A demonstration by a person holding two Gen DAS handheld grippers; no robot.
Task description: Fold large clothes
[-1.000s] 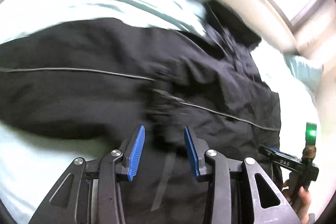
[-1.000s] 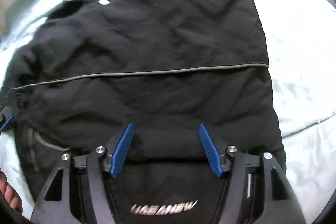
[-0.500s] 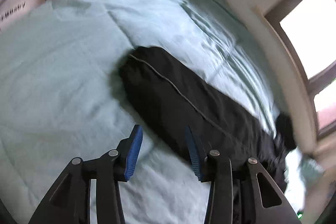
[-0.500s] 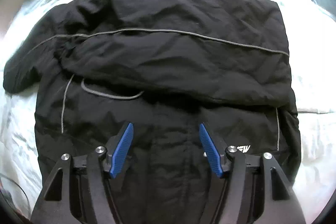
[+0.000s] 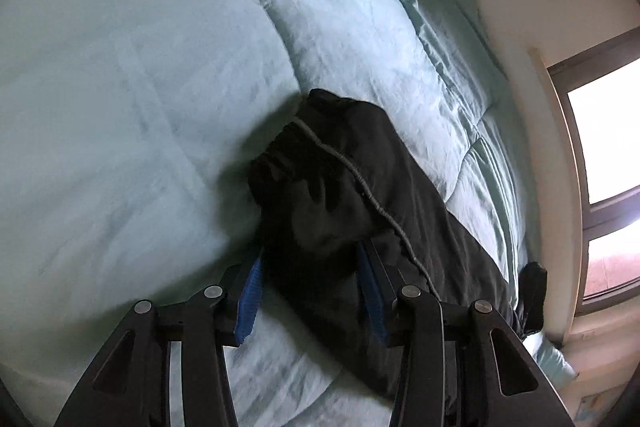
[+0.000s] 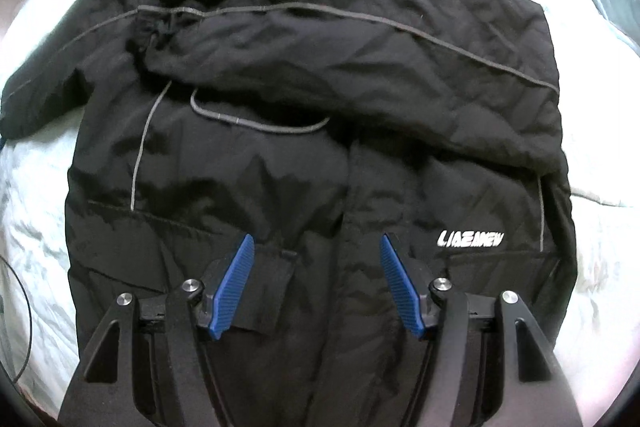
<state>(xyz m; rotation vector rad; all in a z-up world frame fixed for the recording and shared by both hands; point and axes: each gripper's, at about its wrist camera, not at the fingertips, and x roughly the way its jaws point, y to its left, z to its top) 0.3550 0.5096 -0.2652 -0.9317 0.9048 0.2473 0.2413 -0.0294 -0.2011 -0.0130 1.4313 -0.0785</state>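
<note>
A large black jacket (image 6: 320, 75) with grey piping and a white logo lies front up on a pale green bed. One sleeve is folded across its chest. My right gripper (image 6: 316, 259) hangs open and empty above the jacket's lower front. In the left wrist view the other sleeve (image 5: 336, 187) stretches out over the bedding, cuff at the far end. My left gripper (image 5: 310, 267) is open with its blue pads either side of this sleeve, near the cuff; it is not closed on it.
The pale green duvet (image 5: 120, 107) covers the bed around the jacket. A cream wall and a window (image 5: 600, 147) run along the bed's far side. A thin dark cable (image 6: 16, 307) lies at the bed's left edge in the right wrist view.
My left gripper swung away from the jacket body and came down around the outstretched sleeve. My right gripper pulled back, so more of the jacket shows. Both stayed open.
</note>
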